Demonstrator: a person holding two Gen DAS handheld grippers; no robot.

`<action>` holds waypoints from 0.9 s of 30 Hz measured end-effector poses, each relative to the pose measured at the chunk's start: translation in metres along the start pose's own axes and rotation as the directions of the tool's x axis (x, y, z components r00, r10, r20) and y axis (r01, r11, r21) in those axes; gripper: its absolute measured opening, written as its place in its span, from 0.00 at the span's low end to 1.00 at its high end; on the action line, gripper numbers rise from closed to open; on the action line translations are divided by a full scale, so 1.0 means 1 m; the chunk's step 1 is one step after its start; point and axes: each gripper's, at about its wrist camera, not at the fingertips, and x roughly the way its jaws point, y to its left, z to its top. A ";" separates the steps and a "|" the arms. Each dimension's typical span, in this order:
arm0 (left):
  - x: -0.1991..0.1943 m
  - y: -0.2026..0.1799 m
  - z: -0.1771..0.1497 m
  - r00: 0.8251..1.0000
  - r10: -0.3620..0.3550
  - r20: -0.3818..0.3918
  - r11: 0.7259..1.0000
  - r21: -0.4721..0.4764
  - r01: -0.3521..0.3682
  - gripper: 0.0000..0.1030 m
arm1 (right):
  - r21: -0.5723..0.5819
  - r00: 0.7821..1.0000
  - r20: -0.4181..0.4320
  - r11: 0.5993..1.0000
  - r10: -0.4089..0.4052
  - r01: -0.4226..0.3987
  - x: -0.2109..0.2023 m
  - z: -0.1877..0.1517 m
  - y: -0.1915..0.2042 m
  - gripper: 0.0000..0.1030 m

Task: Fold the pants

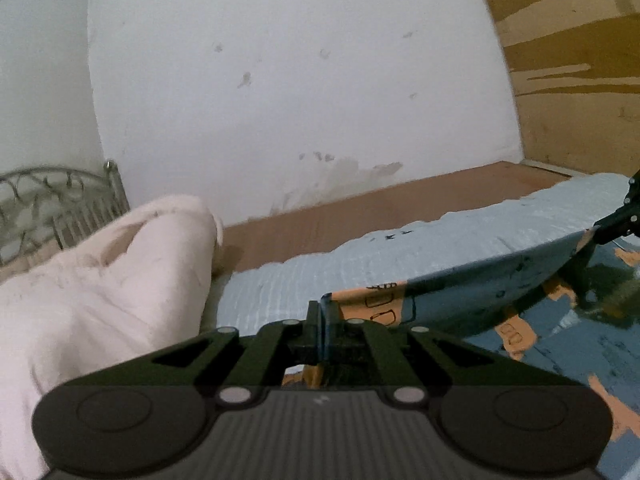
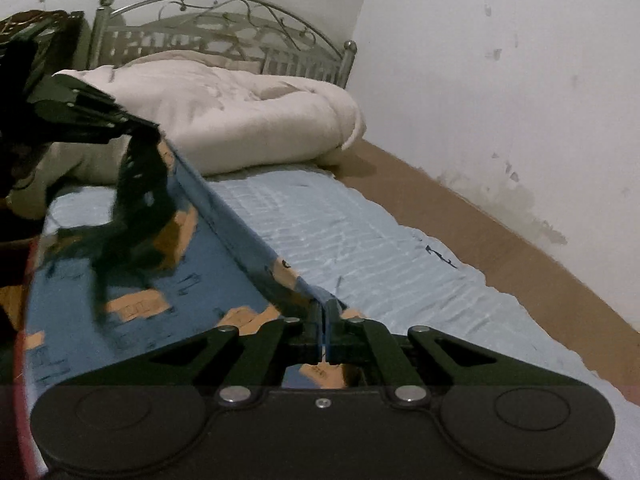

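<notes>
Left-wrist view is showing the left hand-held gripper [image 1: 320, 320] with its two black fingers pressed together on the edge of the blue cotton pants with orange printed patches [image 1: 460, 292]. From that pinch the cloth is stretching away to the right as a taut band, and at its far end the right hand-held gripper [image 1: 596, 236] is coming into view, also biting the fabric. The right-wrist view is giving the mirror of this: the right hand-held gripper [image 2: 325, 312] is sitting clamped on the same hem, and the blue pants [image 2: 132, 280] are running up and to the left toward the left hand-held gripper [image 2: 148, 128], which is blurred but plainly gripping the other end.

So the garment is hanging as a sheet between the two hands, its held edge raised off the pale blue ribbed mattress cover [image 2: 360, 232], with the rest draping down toward the person. The long axis of that held edge is lying along the bed, roughly parallel to the white wall [image 1: 280, 80]. A rumpled cream quilt [image 2: 240, 112] is sitting heaped near the silver metal headboard [image 2: 224, 36], well clear of the pants.

Neither hand is nearer; each is already holding one end. I judge the fold is turning on carrying this edge across the bed and laying it down evenly.
</notes>
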 end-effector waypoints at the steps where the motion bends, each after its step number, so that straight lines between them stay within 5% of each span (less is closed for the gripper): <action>1: -0.008 -0.004 -0.005 1.000 0.000 0.008 1.000 0.009 -0.001 0.00 | -0.014 1.000 0.004 1.000 -0.009 0.009 -0.007 -0.003 0.006 0.00; 14: -0.059 -0.063 -0.096 0.998 0.040 -0.038 0.994 0.105 -0.036 0.00 | -0.083 0.996 0.002 0.993 -0.088 0.088 -0.065 -0.095 0.128 0.00; 20: -0.075 -0.063 -0.113 0.998 0.033 -0.052 0.998 0.054 -0.030 0.00 | 0.021 0.994 -0.008 0.993 -0.112 0.113 -0.063 -0.109 0.144 0.00; 27: -0.070 -0.063 -0.125 0.995 0.050 -0.082 0.996 0.076 -0.043 0.00 | -0.016 0.994 -0.019 0.994 -0.108 0.108 -0.077 -0.121 0.152 0.00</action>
